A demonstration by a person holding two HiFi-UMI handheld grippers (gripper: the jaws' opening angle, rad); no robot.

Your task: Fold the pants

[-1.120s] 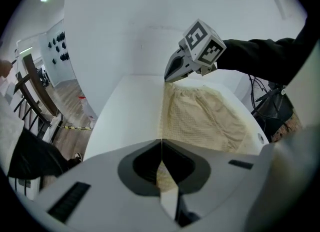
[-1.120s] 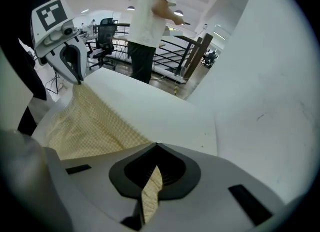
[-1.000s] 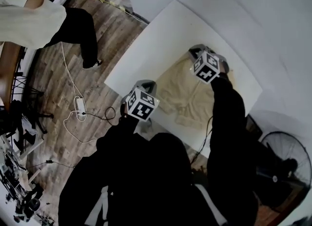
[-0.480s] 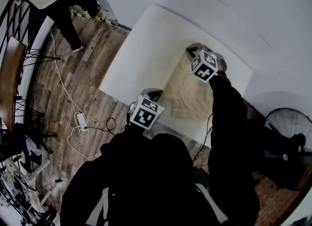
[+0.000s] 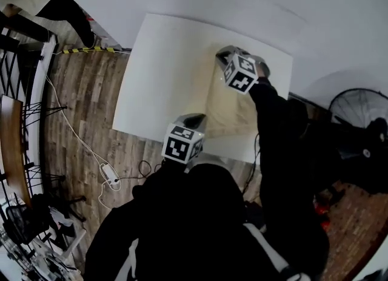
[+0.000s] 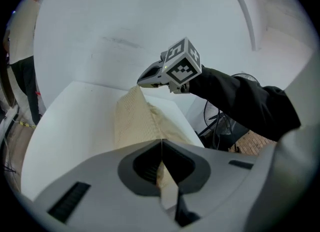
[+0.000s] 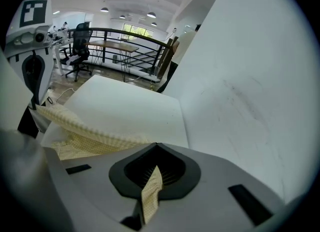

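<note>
Left gripper (image 5: 196, 118) and right gripper (image 5: 222, 53) each clamp an edge of the cream pants (image 5: 233, 108), stretched between them over the white table (image 5: 162, 67)

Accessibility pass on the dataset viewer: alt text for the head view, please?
Seen from above, a person in black holds cream pants stretched between the left claw and right claw, both shut on the cloth, over a white table. Wood floor lies at left, a fan at right.
</note>
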